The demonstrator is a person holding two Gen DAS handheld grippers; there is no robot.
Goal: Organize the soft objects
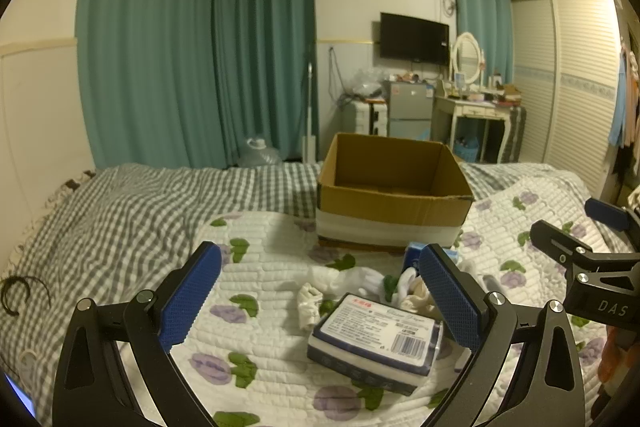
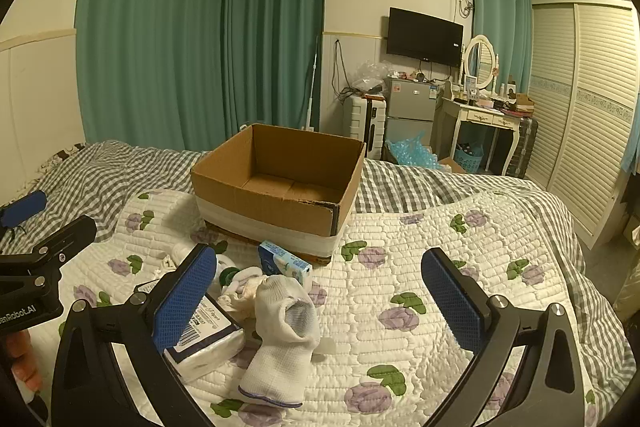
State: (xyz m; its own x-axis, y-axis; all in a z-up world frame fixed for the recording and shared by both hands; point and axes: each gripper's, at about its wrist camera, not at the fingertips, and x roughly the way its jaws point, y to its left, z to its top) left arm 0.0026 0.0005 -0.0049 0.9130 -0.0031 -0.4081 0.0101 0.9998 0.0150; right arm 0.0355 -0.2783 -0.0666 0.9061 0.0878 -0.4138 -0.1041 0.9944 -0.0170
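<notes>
Socks point(image 2: 280, 339) and tissue pack point(image 1: 376, 341) lie loose under my wide-open, empty left gripper point(image 1: 320, 301) and right gripper point(image 2: 320, 301); box point(image 2: 276, 183) ahead holds nothing yet.

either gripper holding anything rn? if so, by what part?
Nothing held. Left gripper and right gripper both have jaws open; the tissue pack and white sock lie loose on the quilt.

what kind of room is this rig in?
A lived-in bedroom, most likely. The work surface is a bed with a floral quilt; a dressing table with an oval mirror and a louvred wardrobe stand behind it.
</notes>
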